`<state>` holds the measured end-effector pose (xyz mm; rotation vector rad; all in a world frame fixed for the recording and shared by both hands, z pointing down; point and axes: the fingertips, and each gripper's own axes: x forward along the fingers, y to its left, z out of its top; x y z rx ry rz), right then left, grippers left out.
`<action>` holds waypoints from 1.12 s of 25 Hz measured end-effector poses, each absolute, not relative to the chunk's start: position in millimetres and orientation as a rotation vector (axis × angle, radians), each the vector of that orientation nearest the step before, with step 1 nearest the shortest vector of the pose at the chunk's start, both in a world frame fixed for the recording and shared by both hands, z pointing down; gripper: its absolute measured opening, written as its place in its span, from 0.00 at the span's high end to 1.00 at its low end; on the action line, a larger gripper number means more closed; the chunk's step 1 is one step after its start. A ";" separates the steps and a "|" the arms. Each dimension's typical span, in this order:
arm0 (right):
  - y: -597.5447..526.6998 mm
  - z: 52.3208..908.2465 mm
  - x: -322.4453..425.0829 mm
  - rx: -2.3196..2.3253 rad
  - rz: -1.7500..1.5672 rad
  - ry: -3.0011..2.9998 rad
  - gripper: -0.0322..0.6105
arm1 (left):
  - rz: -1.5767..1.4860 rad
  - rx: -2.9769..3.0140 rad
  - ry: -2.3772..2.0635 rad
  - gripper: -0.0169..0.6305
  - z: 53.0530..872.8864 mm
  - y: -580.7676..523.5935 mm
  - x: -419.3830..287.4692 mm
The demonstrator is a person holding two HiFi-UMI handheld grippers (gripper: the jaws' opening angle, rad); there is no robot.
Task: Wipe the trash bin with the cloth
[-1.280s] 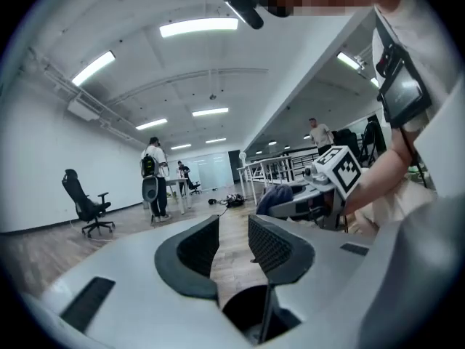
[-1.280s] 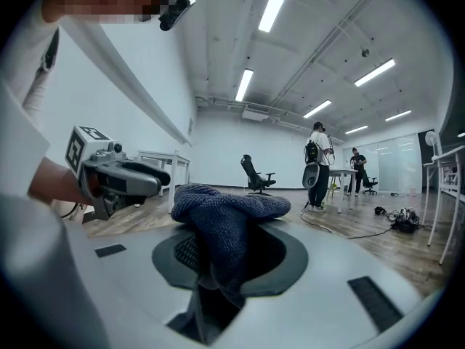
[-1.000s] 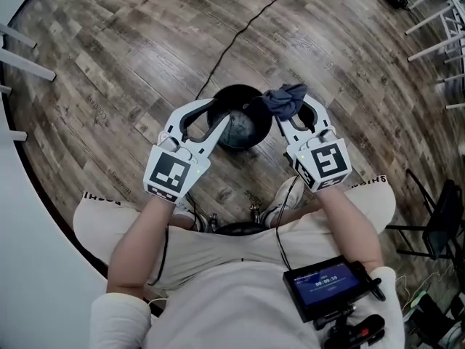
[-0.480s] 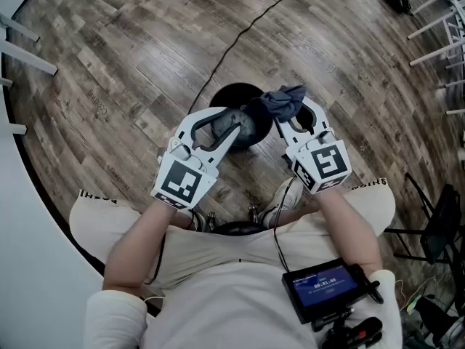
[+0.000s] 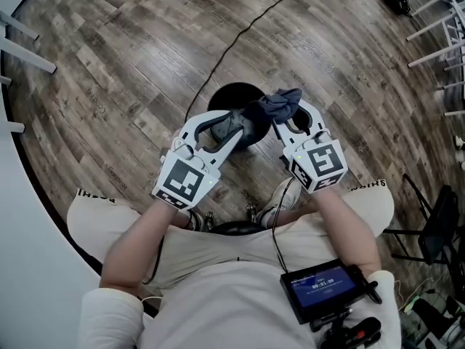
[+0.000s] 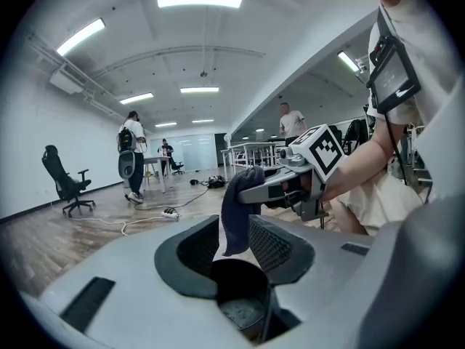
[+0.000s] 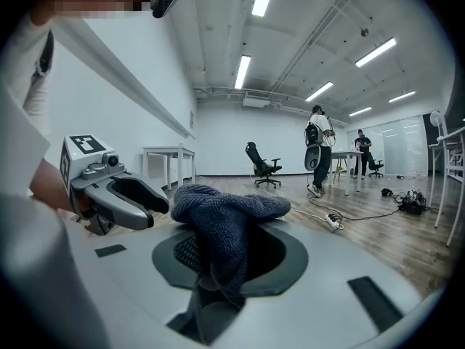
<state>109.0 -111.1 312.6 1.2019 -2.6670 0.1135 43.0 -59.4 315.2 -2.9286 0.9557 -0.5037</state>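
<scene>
Bin status: black round trash bin (image 5: pixel 231 93) sits on the wood floor (image 5: pixel 109 64) just ahead of the person's shoes (image 5: pixel 280 195), mouth up. In the left gripper view its inside shows a grey speckled bottom, and I can't make out anything else in it.

Left gripper (image 5: pixel 231 117): jaws part-way apart and clamped across the bin's near-left rim, with the wall between the pads. Its fingers cross the near part of the mouth and cover most of the interior in the head view.

Right gripper (image 5: pixel 289 115): jaws closed on a dark blue-grey cloth (image 5: pixel 280 104). The cloth is bunched at the fingertips and lies over the bin's right rim. The left gripper view shows a loose end hanging down at the mouth. Can't confirm whether the cloth touches the rim.

The two grippers sit close together, left and right of the bin, fingertips near each other.

Around:
- A black cable (image 5: pixel 240 38) runs across the floor from the far side up to the bin's far edge.
- White table legs (image 5: pixel 436 20) are far right, well apart from the bin.
- A small monitor (image 5: pixel 323 286) hangs at the person's chest.
- In the right gripper view, an office chair (image 7: pixel 261 167), a person with a backpack (image 7: pixel 317 147) and a power strip (image 7: pixel 330 220) stand far back.
</scene>
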 end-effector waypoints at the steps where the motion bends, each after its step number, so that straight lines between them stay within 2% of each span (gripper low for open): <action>1: -111.7 313.1 109.3 1.200 0.119 -2.665 0.80 | -0.507 -2.929 0.952 0.76 315.4 -59.6 43.8; 21: -109.0 325.8 114.2 1.186 0.202 -2.643 0.80 | -0.521 -2.934 0.939 0.76 317.0 -58.5 47.2; 28: -107.7 322.6 110.4 1.179 0.104 -2.632 0.80 | -0.530 -2.944 0.930 0.76 318.0 -57.6 47.2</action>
